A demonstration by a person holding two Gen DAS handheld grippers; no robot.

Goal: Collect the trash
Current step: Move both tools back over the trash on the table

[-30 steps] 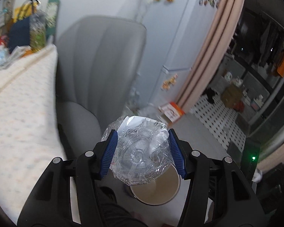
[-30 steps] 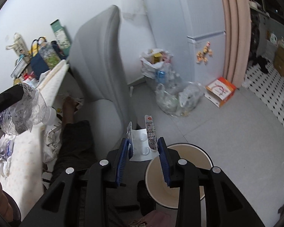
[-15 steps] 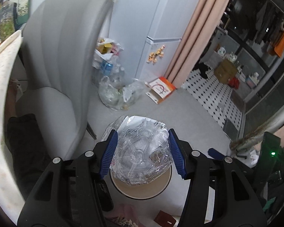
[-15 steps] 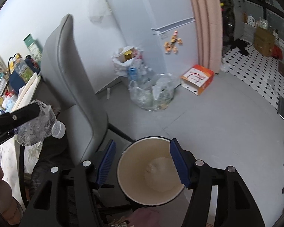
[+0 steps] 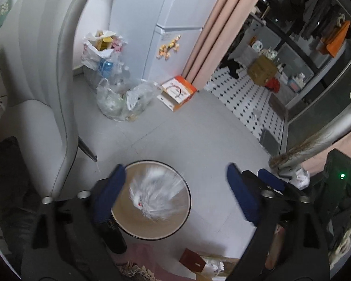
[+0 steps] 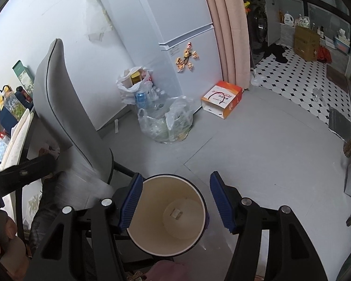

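Note:
A round beige trash bin with a dark rim stands on the grey floor below both grippers. My left gripper is open above it, and a crumpled clear plastic bottle shows as a white blur falling into the bin. My right gripper is open and empty over the same bin. A small packet lies on the bin's bottom. The left gripper's dark arm shows at the left edge of the right wrist view.
A grey chair stands to the left of the bin. Plastic bags full of bottles and boxes sit against the white fridge. An orange and white box lies by the pink curtain. A checkered floor lies beyond.
My left gripper opened and let go of the crumpled bottle, which is dropping into the bin. My right gripper earlier released its packet into the bin and stays open.

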